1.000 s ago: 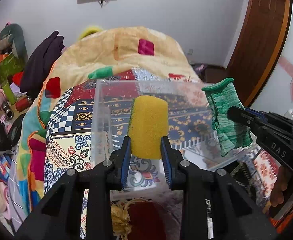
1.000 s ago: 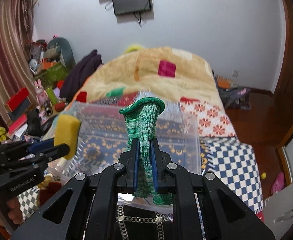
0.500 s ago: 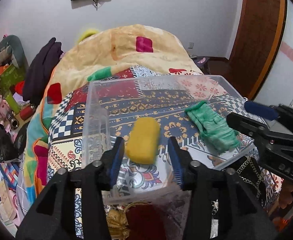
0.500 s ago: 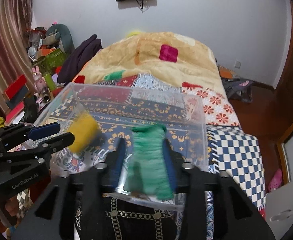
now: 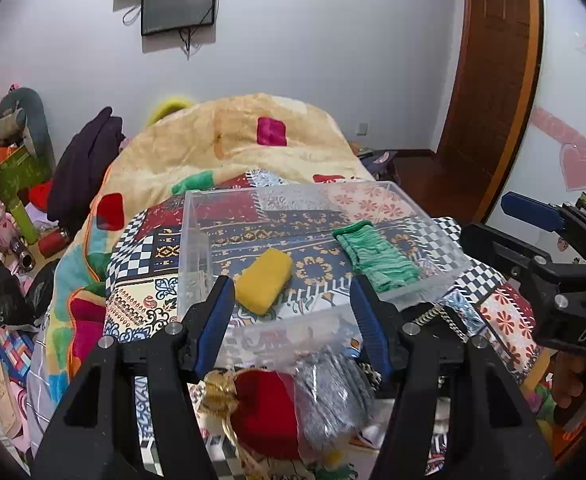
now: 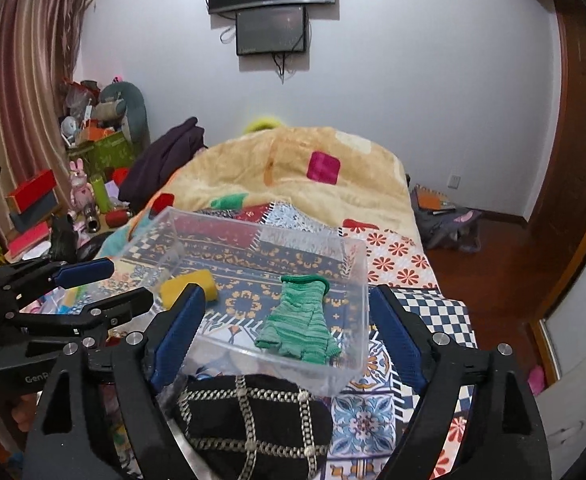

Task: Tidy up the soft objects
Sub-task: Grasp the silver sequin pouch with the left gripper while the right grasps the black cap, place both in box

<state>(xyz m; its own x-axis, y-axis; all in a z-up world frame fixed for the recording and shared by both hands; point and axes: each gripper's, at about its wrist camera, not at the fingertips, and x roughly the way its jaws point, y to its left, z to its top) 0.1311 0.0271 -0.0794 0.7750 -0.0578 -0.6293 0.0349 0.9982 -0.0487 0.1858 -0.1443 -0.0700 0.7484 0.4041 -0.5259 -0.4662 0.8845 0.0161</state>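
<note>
A clear plastic bin (image 5: 197, 216) (image 6: 359, 280) sits on the patterned bedspread. A yellow sponge (image 5: 263, 286) (image 6: 189, 286) lies in its left part. A green knit glove (image 5: 375, 256) (image 6: 299, 326) lies in its right part. My left gripper (image 5: 291, 320) is open and empty, just short of the bin's near wall. My right gripper (image 6: 287, 330) is open and empty, near the bin's front right. Each gripper also shows in the other's view, the right (image 5: 533, 220) and the left (image 6: 93, 288).
In front of the bin lie a red pouch with gold trim (image 5: 265, 412), a silver tinsel bundle (image 5: 329, 388) and a black bag with chain trim (image 6: 249, 420). A tan blanket (image 5: 233, 140) is heaped behind. Clutter stands at the left; a wooden door (image 5: 493, 80) stands at the right.
Both grippers opened and let go: the sponge and glove dropped into the bin and now lie on its floor. Both grippers have drawn back and up from the bin.
</note>
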